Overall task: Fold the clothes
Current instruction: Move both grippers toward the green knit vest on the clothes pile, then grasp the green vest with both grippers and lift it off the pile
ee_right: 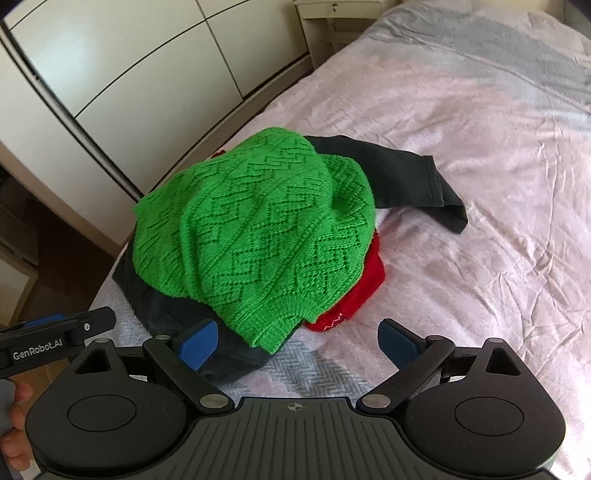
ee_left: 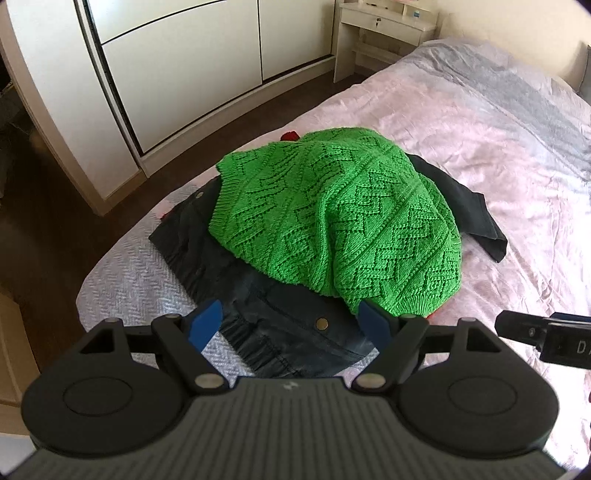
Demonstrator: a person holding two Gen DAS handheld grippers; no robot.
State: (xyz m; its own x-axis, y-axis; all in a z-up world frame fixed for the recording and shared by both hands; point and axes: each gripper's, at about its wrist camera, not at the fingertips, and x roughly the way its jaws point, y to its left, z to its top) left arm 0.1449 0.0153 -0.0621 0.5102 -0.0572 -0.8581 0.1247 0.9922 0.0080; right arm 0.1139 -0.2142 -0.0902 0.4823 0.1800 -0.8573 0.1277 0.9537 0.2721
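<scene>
A heap of clothes sits near the corner of the bed (ee_left: 461, 122), close to the edge that faces the white wardrobe (ee_left: 177, 66). On top lies a bright green knit sweater (ee_left: 332, 210), bunched into a rounded mound with its ribbed hem hanging toward the cameras. Under it is a dark denim jacket (ee_left: 266, 317) with a brass snap button, spread flat toward the bed's near edge; one dark sleeve (ee_right: 406, 177) trails out from the heap onto the pink bedspread on the far side. A red knit garment (ee_right: 354, 295) peeks out from beneath the sweater, touching its lower edge.

The left hand-held gripper (ee_left: 291, 321) hovers just above the denim jacket with its blue-padded jaws spread wide and nothing between them. The right hand-held gripper (ee_right: 295, 343) is likewise wide open and empty; its left pad is over the jacket's edge, its right pad over bare bedspread, and the sweater's hem lies between them. A pale bedside table (ee_left: 384, 29) stands by the far end of the bed.
</scene>
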